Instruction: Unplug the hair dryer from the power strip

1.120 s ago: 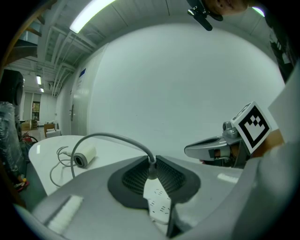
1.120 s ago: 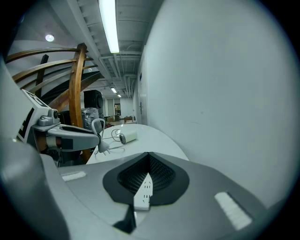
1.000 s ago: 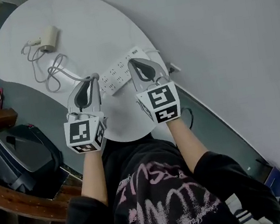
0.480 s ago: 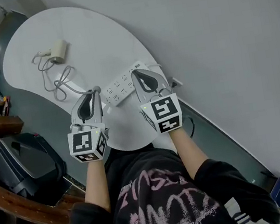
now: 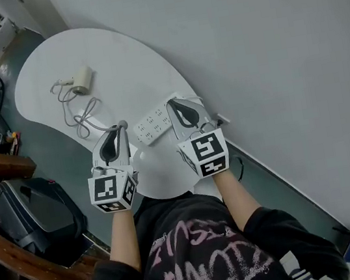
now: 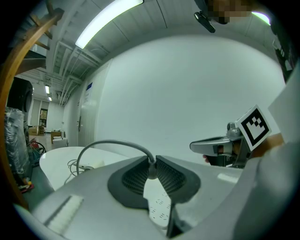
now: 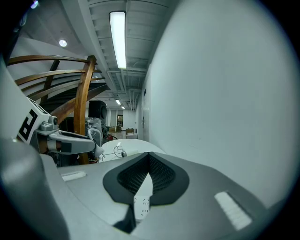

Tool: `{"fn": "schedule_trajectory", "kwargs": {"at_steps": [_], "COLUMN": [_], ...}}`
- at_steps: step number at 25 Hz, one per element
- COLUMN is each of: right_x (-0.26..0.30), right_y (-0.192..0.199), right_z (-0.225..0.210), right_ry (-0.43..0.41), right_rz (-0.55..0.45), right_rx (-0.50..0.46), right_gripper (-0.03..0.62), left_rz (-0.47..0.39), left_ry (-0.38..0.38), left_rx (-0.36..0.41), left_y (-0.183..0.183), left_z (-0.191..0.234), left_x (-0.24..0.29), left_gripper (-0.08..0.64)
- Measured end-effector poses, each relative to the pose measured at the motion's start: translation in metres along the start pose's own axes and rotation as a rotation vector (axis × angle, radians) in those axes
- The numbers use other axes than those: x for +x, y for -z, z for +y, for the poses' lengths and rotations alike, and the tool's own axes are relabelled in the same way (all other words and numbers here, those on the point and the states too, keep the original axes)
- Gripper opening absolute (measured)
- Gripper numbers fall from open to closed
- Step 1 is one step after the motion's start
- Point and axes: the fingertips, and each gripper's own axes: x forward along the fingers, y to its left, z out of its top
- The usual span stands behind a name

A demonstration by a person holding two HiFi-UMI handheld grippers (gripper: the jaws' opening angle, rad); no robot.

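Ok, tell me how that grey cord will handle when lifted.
Probably floppy: the cord arcs from the left tool and lies in loose loops on the table. Likely light; slack suggests lifting won't tug the hair dryer yet.

Left tool (image 5: 120, 127) and right tool (image 5: 173, 104) both closed.

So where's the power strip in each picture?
Head view: power strip in the middle, on the white table.
Left gripper view: bottom centre, partly hidden.
Right gripper view: bottom centre too.
Shared landmark: the white table's rounded far end.
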Motion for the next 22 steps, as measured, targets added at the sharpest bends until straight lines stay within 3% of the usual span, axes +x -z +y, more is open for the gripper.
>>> {"fn": "schedule_trajectory", "kwargs": {"at_steps": [22], "right_x": [-0.027], "right_y": [-0.036], "right_z": [-0.003], "right_ry": [0.005], "right_rz": [-0.092], "right_rx": [-0.022], "right_gripper": [0.009], "left_rz": [-0.072], "left_ry": [-0.039], "left_rx": [0.009], "left_y": [-0.031], "left_z": [-0.002], "left_x": [-0.023], "left_gripper": [0.051]}}
